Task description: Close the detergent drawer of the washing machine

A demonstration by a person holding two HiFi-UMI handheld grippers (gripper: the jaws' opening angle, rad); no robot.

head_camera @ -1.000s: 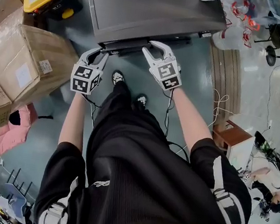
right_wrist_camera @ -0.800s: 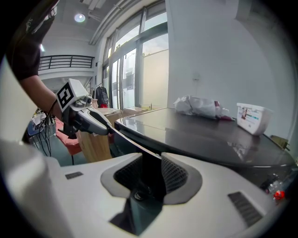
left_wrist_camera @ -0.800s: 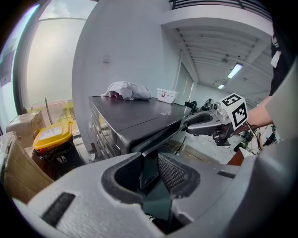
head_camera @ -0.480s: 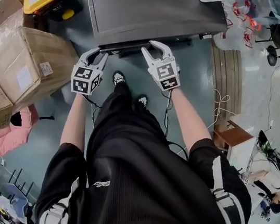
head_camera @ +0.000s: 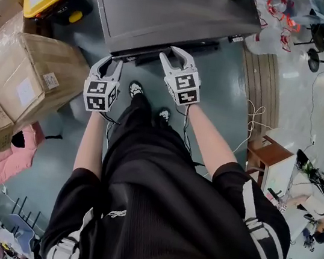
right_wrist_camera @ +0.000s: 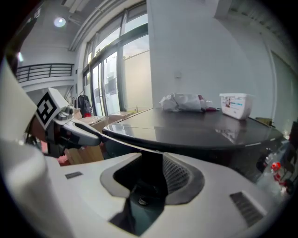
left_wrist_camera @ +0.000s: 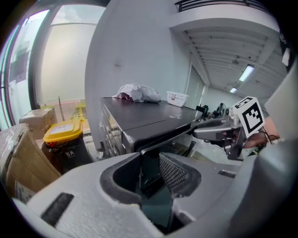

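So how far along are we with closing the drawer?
Reached: left gripper and right gripper sit at the washing machine front. In hand: the detergent drawer edge stands between both pairs of jaws; the left's have just been opening. Left: the drawer seems to protrude slightly, so push it flush.

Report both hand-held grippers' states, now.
Left hand-held gripper: open, jaws just opening, drawer front between them.
Right hand-held gripper: open, drawer front between its jaws.
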